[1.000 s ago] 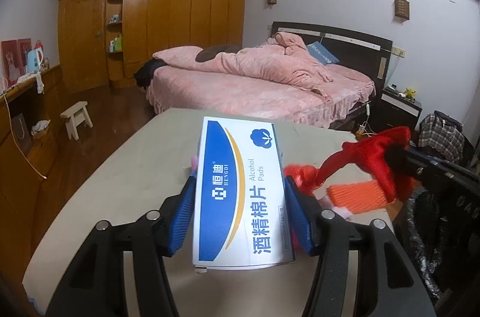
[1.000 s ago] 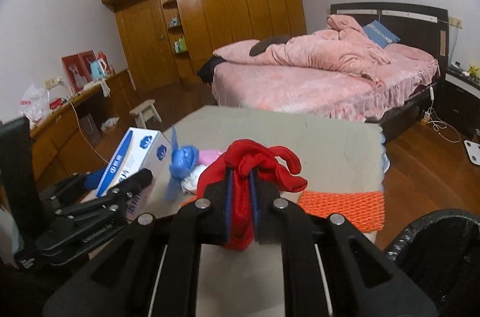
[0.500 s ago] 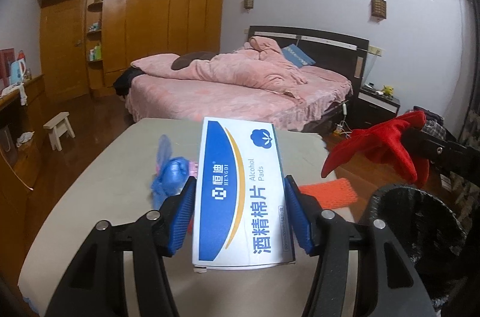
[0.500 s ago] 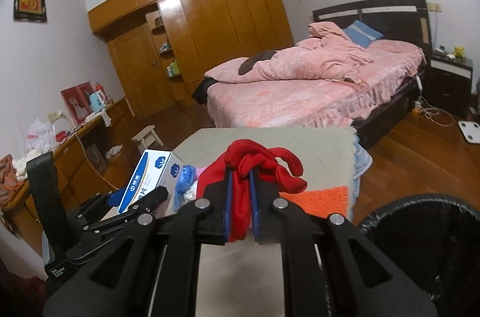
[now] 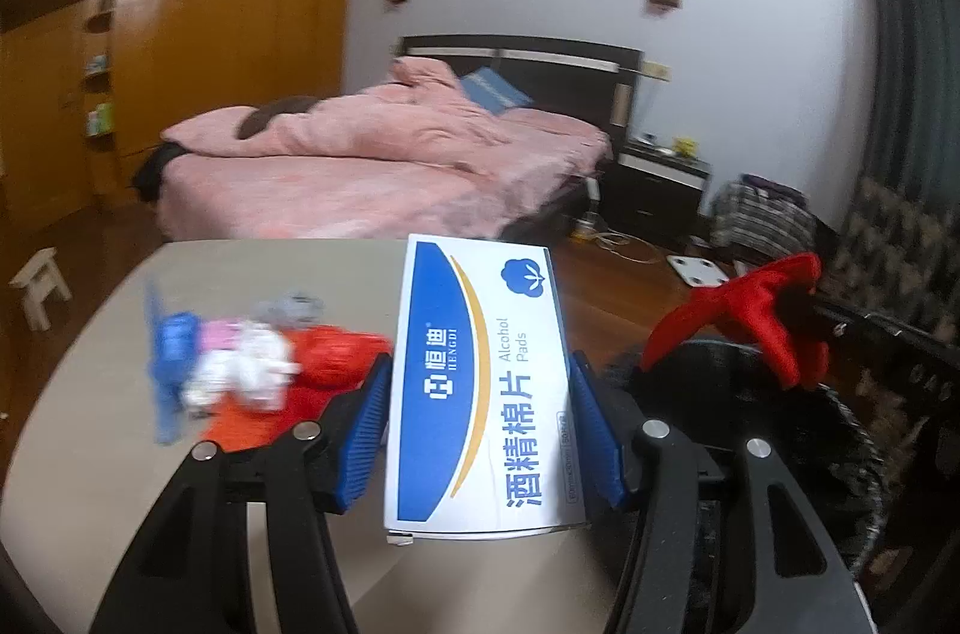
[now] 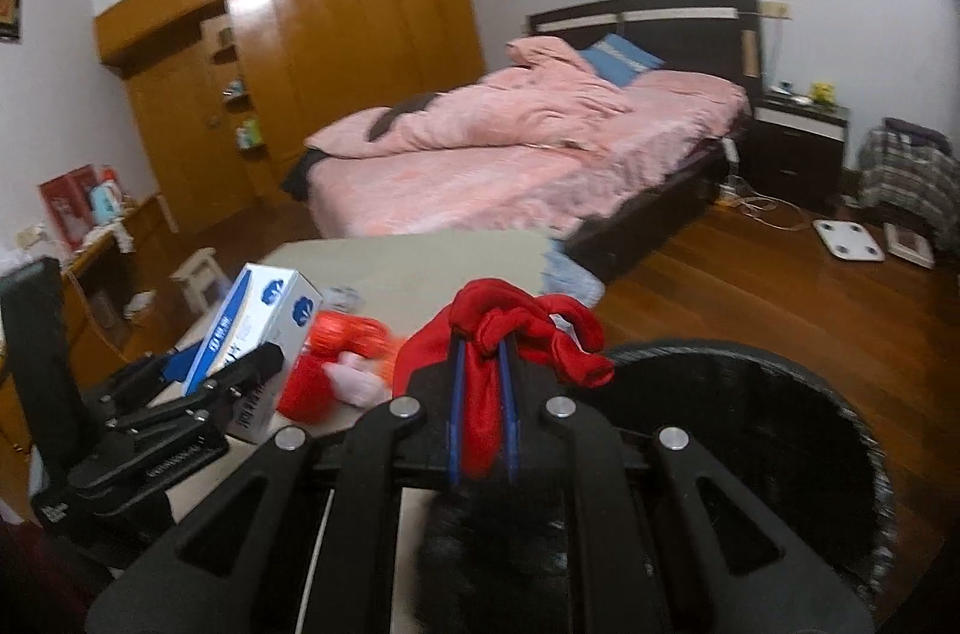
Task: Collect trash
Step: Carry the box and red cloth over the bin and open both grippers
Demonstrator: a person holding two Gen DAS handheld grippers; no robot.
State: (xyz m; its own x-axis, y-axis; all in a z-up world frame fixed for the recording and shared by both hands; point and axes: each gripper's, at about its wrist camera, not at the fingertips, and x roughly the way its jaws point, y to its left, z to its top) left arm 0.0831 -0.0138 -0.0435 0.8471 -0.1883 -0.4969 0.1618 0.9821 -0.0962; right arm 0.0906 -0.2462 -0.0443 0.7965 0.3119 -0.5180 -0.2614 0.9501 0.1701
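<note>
The left tongs [image 5: 480, 430] are closed on a box [image 5: 480, 394], white and blue, printed "Alcohol Pads"; its 2 long sides sit between the blue pads [image 5: 363, 439], and the box juts forward past the tips. In the right wrist view the same box [image 6: 258, 328] shows to the left of the right tongs, held above the desk [image 6: 420, 262].

The right tongs [image 6: 480, 394] are nearly shut, pinching a red cloth [image 6: 510, 328] that bunches up above the tips and hangs down between the pads. From the left wrist view the red cloth [image 5: 756, 316] is up and to the right of the left tongs, over the bin [image 5: 780, 424].

The bin [image 6: 780, 424], lined with a black bag, lies just below and to the right of the right tongs, and right of the left tongs, beside the desk edge. Its rim reaches under the hanging cloth.

On the desk [image 5: 270, 274], ahead and left of the left tongs, is a small heap of litter: a blue wrapper [image 5: 171, 358], a white and pink crumple [image 5: 252, 364], a red net ball [image 5: 336, 355] and a flat orange net piece [image 5: 258, 418] just in front of the left pad. The red net ball [image 6: 348, 334] sits between both tongs in the right wrist view, with a pink scrap [image 6: 354, 382] beside it. The heap is blurred.

Beyond the desk stand a bed [image 6: 510, 160] with pink covers and a wooden wardrobe [image 6: 312, 64].
</note>
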